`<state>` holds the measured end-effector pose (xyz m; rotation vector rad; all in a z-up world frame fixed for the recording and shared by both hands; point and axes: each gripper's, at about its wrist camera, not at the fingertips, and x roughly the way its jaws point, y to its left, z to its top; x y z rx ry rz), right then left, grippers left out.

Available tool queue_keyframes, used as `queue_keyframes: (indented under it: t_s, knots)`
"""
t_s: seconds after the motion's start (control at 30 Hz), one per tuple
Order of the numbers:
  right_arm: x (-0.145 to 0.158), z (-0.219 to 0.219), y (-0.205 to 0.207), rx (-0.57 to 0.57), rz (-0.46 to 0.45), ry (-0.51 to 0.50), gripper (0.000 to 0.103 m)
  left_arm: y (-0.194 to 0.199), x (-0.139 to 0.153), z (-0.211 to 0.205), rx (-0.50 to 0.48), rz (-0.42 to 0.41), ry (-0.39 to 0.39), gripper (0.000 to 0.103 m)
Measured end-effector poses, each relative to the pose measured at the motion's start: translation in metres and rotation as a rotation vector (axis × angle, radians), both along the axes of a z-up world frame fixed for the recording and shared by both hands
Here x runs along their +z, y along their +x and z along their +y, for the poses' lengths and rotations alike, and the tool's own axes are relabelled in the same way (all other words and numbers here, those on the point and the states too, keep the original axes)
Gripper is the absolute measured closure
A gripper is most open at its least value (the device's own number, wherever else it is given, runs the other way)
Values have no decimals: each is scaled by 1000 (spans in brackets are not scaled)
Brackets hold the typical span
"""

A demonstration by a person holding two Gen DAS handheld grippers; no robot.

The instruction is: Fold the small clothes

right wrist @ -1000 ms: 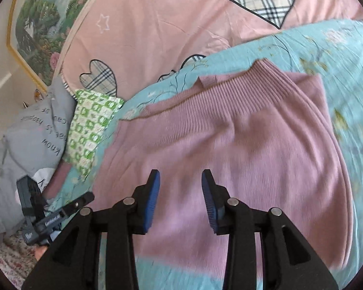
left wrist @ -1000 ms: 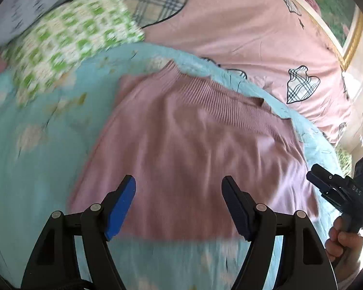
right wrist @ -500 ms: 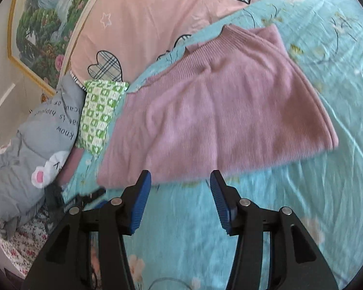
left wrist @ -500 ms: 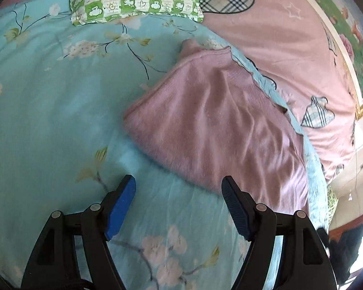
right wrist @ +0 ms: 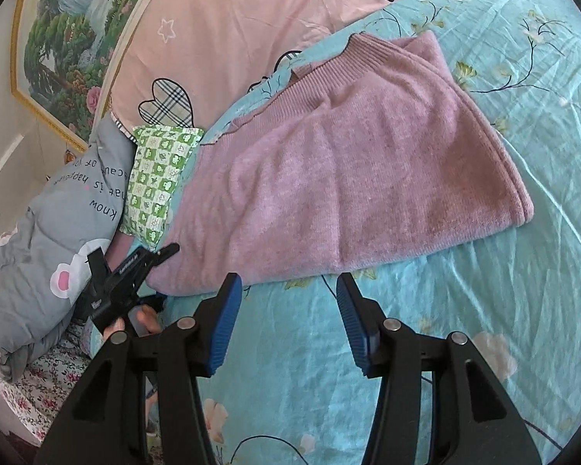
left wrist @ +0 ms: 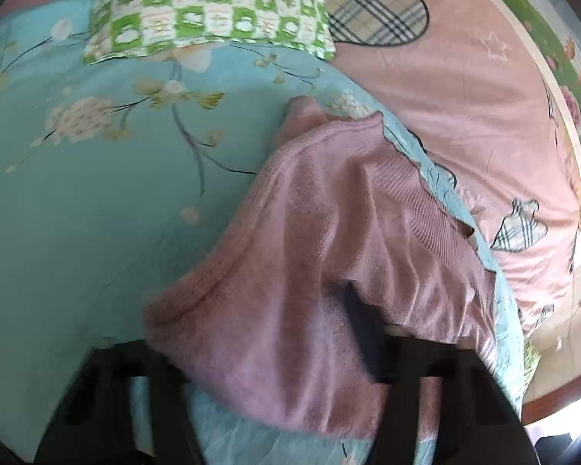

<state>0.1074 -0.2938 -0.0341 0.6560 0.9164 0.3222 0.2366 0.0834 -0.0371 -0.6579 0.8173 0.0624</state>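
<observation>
the pink knit garment [right wrist: 352, 162] lies spread on the turquoise floral bedspread [right wrist: 484, 310], filling the centre of the right wrist frame, its ribbed collar toward the upper middle and its near hem running across just above the right tongs [right wrist: 286, 314]. those tongs stand apart with nothing between the blue pads, hovering over bare bedspread just short of the hem. at the lower left of that frame the left tongs [right wrist: 151, 259] reach into the garment's near corner, a hand [right wrist: 135, 321] behind them.

in the left wrist frame that corner fills the lower middle, blurred. the left tongs [left wrist: 275, 341] are closing, and pink knit sits between the jaws; one dark pad shows at lower centre-right with cloth draped over it, and the other is hidden under the fabric. whether the pads are pressing yet is too blurred to tell.

the step appears to be taking both near corners before folding. to do it well, the left should catch the full thickness of the corner, both layers if it is doubled, not just a top fold of knit. the right should probably slide up to the hem's other end, at the right of its frame, and bite equally deep. the green checked pillow [right wrist: 162, 178] sits near the garment's far left edge.
</observation>
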Motion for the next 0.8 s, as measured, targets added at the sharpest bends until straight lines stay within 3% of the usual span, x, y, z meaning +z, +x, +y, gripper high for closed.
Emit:
queue_keyframes:
  t_s: [0.03,0.13,0.33,0.57,0.67,0.8]
  knots:
    - [-1,-2,0,-6,0,3,51,2,0,-1,-14,3,-2,79]
    - [-2,-12,-2,-34,-4,8,51,4,8,-11,-57,-15,37,89]
    - [-1,-35,-6,-99,-15,19,51,-3,50,-59,-171,-121,143,94]
    - [-2,-67,-15,-187,-18,44,51,-9,99,-165,-441,-275,219,95]
    - [-2,-85,-18,-225,-19,49,51,-9,99,-216,-562,-288,223,95]
    - [4,-113,-9,-256,-25,37,51,1,64,-261,-652,-212,250,95]
